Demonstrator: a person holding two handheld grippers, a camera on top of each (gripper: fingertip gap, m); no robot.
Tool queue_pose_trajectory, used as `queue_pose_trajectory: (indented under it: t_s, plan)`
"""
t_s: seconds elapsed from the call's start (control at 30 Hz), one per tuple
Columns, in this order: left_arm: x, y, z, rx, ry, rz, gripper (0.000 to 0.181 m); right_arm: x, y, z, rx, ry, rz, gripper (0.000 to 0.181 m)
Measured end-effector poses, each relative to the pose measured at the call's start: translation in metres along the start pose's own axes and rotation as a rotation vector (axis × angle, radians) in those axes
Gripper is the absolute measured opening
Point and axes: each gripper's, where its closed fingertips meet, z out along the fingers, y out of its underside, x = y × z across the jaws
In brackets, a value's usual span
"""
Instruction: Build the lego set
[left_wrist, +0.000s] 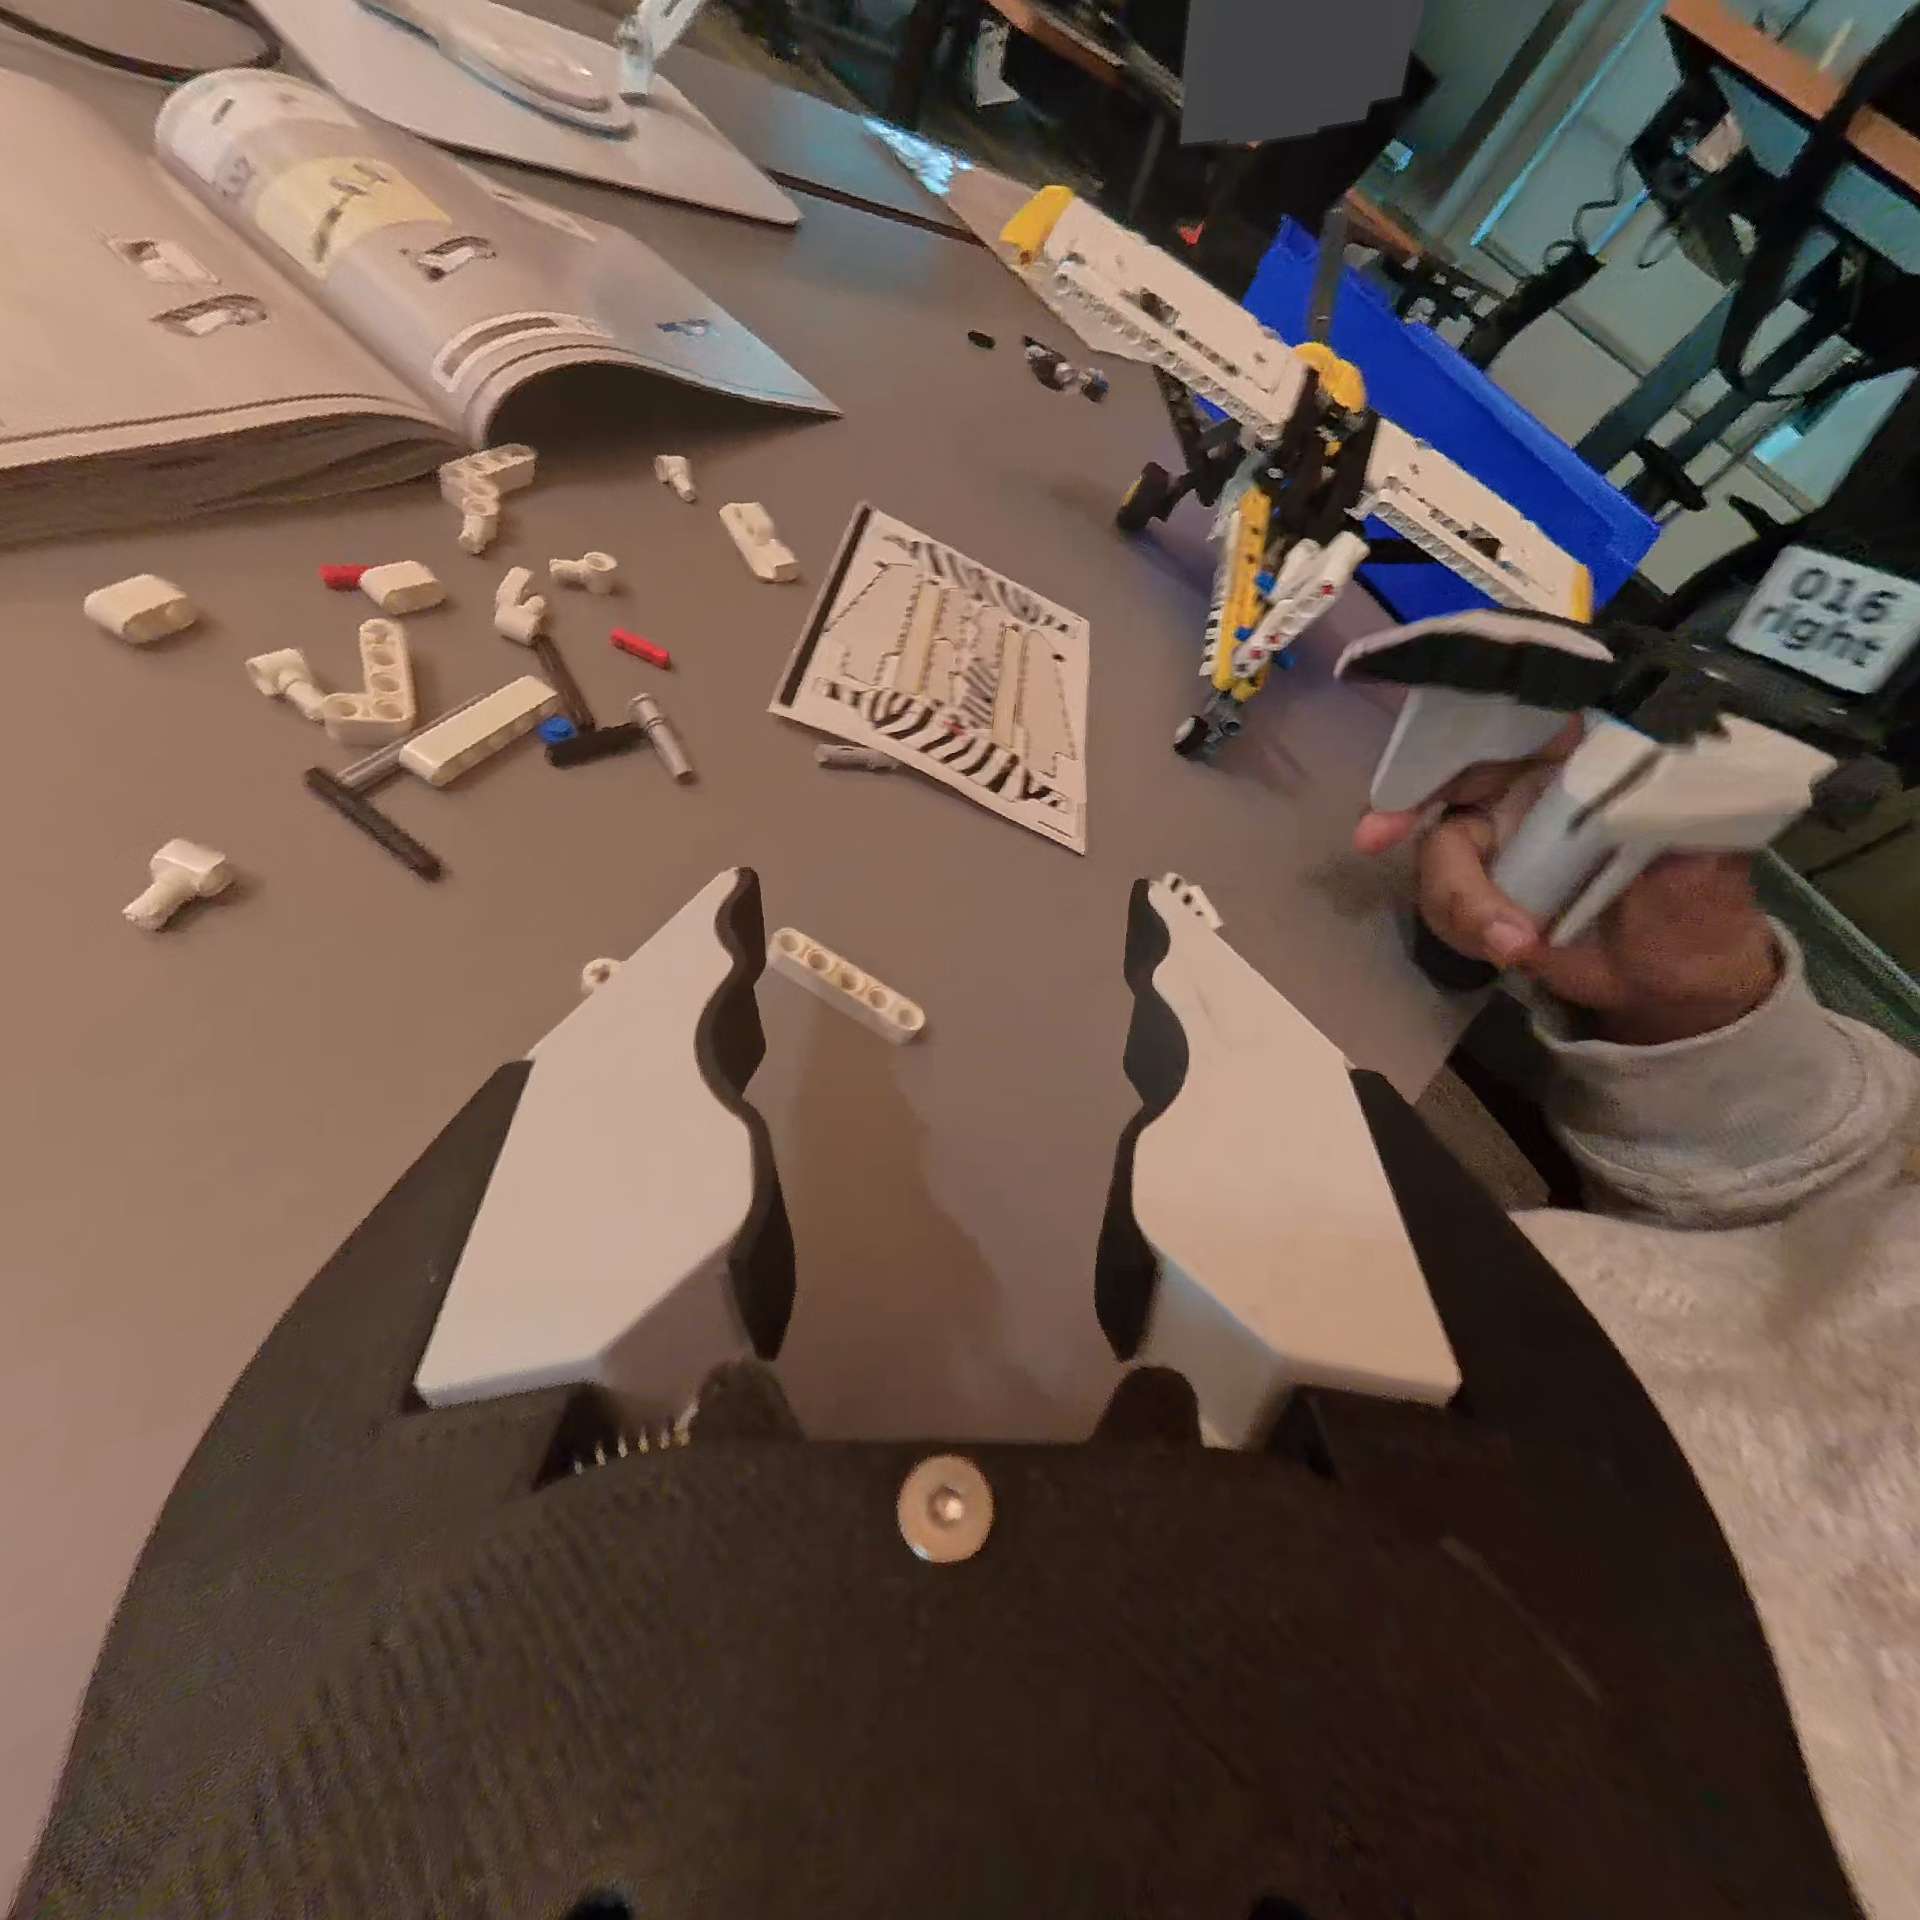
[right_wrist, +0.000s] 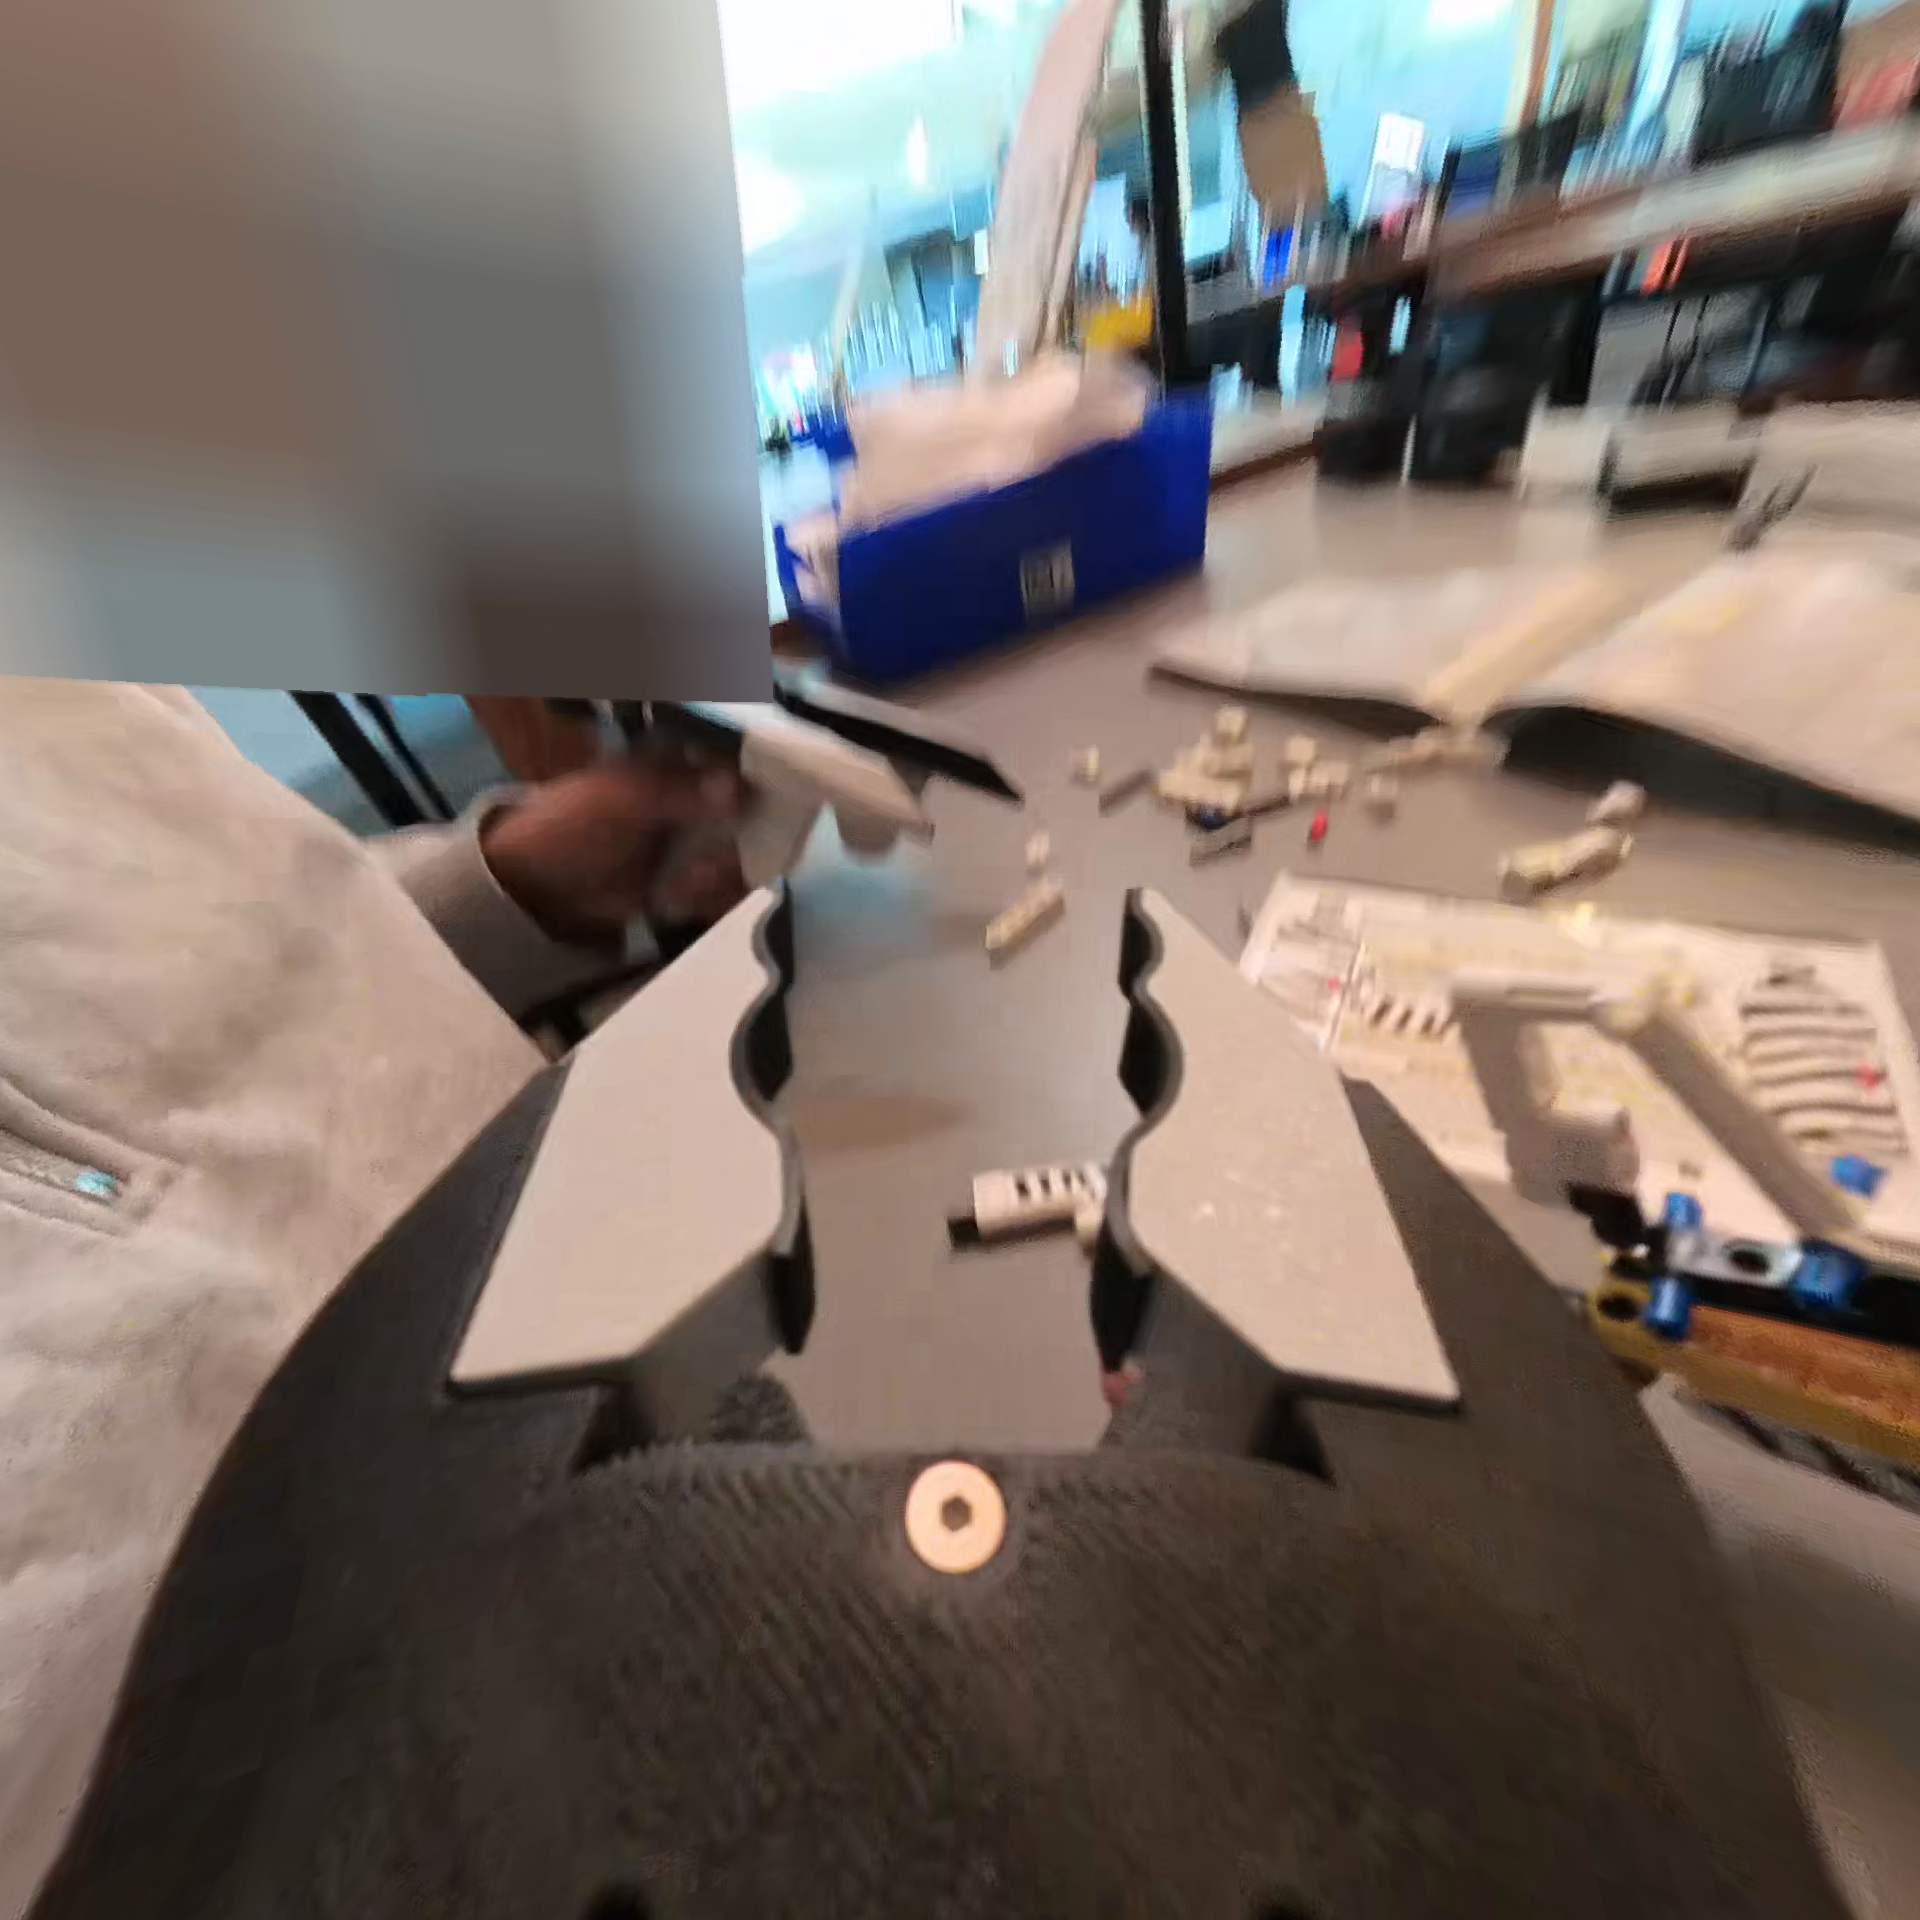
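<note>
on the grey table (left_wrist: 987, 644) the half-built white-and-yellow lego plane (left_wrist: 1288, 436) stands at the far right by a blue bin (left_wrist: 1455, 416), loose pieces (left_wrist: 457, 665) lie left, and a white beam (left_wrist: 847, 982) lies just ahead of the left gripper (left_wrist: 940, 894), whose jaws gape wide and empty, as do those of the right gripper (right_wrist: 956, 914).

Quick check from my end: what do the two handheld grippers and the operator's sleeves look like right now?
Both the left gripper and the right gripper share one design: a black, ridged printed body with a silver bolt in the middle, and two pale grey fingers with wavy black inner pads. Seen from the left wrist view, the right gripper has a pale grey handle and a white tag with dark writing. The sleeve is light grey fleece.
</note>
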Motion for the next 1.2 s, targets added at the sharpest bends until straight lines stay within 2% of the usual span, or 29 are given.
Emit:
queue_pose_trajectory:
  t_s: [0.07,0.13,0.4,0.67,0.9,1.07,1.2]
  plan:
    - [-0.009,0.001,-0.002,-0.005,-0.042,-0.023,0.069,-0.001,0.029,0.004,-0.203,0.015,-0.018,0.056]
    - [-0.010,0.001,-0.002,-0.010,-0.041,-0.029,0.069,0.008,0.050,0.004,-0.340,0.081,-0.032,0.061]
    - [-0.018,0.000,-0.006,-0.012,-0.070,-0.029,0.067,0.018,0.064,0.005,-0.427,0.119,0.035,0.055]
    - [-0.021,0.001,-0.006,-0.021,-0.058,-0.057,0.067,0.017,0.088,0.007,-0.577,0.149,-0.057,0.049]
    - [-0.020,0.002,-0.006,-0.021,-0.007,-0.109,0.066,0.018,0.087,0.007,-0.570,0.157,-0.054,0.040]
    - [-0.004,0.001,-0.004,-0.015,0.052,-0.046,0.066,0.015,0.064,0.007,-0.430,0.135,-0.069,0.010]
    - [0.016,0.003,0.003,-0.020,0.111,0.014,0.063,0.015,0.055,0.005,-0.370,0.122,-0.040,0.007]
